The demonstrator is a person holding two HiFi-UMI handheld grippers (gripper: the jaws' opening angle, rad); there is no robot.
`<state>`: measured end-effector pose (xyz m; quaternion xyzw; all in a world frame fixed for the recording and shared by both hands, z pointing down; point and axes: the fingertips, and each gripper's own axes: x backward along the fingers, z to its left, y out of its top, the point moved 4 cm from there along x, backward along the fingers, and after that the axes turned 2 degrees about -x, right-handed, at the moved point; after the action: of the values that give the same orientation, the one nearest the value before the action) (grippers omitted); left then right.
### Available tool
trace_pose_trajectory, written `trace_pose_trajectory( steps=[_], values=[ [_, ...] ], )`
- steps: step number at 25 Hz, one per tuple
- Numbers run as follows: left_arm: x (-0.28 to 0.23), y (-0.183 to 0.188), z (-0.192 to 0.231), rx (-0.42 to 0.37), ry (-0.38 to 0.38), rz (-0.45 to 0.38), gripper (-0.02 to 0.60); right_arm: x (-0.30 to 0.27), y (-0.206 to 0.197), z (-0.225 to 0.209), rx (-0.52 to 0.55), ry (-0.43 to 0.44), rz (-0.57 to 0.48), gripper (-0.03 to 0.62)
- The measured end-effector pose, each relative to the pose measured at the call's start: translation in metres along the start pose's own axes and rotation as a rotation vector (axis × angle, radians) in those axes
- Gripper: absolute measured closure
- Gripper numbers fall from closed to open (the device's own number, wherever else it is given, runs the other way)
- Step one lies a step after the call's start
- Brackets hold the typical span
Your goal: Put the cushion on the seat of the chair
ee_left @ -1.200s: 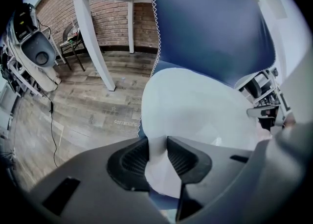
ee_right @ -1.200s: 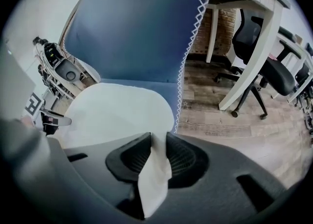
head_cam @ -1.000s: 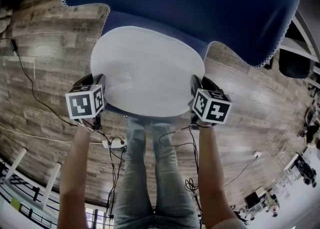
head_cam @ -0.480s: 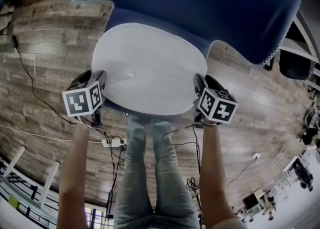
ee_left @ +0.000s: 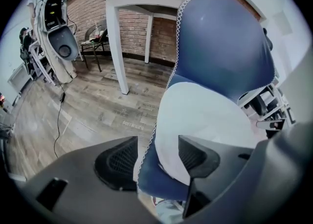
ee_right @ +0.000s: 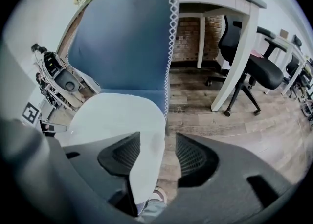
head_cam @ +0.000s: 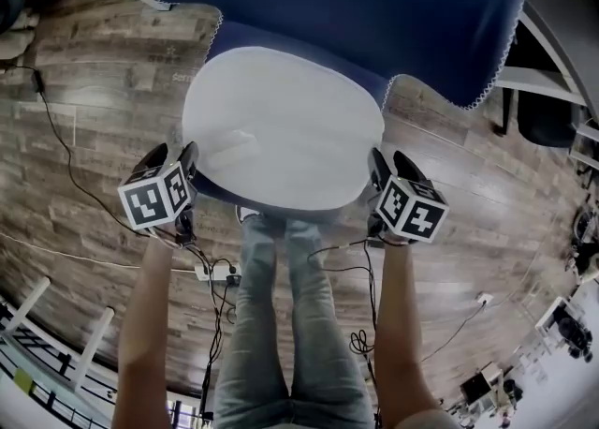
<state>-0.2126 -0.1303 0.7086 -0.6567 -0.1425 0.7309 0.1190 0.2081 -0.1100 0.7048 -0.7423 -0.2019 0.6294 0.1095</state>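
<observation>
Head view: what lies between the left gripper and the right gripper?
The white cushion on the chair seat, per the head view; left gripper and right gripper jaws are opening around its edges.

Seen along the left gripper (ee_left: 157, 155), two dark ribbed jaws are opening at the bottom of the frame. Between them are the near seat edge of a blue chair (ee_left: 222, 47) and the rim of a white cushion (ee_left: 200, 120). The cushion lies on the seat, below a tall backrest edged in white stitching. To the left, a white table leg (ee_left: 116, 47) stands on a wooden floor (ee_left: 93, 110) before a brick wall (ee_left: 134, 22), and a black cable (ee_left: 59, 120) trails across the boards.
</observation>
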Motion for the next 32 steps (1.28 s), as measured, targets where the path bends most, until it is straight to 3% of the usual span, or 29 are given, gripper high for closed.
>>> trace_pose_trajectory(
  steps=[5,10,15,20,24,32],
  values=[
    [0.047,-0.004,-0.007,0.055,-0.021,-0.088,0.333,0.046,0.004,0.01,-0.002,-0.002,-0.087,0.367],
    [0.127,0.004,-0.034,0.135,-0.114,-0.226,0.333,0.121,0.009,0.025,0.021,-0.006,-0.155,0.374],
    [0.242,0.059,-0.068,0.056,-0.186,-0.527,0.357,0.211,0.049,0.05,0.076,-0.012,-0.33,0.494],
    [0.349,0.088,-0.083,-0.004,-0.104,-0.71,0.515,0.304,0.086,0.075,0.09,0.032,-0.484,0.588],
    [0.423,0.108,-0.096,0.011,-0.112,-0.841,0.546,0.373,0.112,0.089,0.132,0.062,-0.599,0.591],
    [0.539,0.153,-0.116,-0.063,-0.121,-1.072,0.568,0.481,0.165,0.106,0.192,0.098,-0.812,0.592]
  ],
)
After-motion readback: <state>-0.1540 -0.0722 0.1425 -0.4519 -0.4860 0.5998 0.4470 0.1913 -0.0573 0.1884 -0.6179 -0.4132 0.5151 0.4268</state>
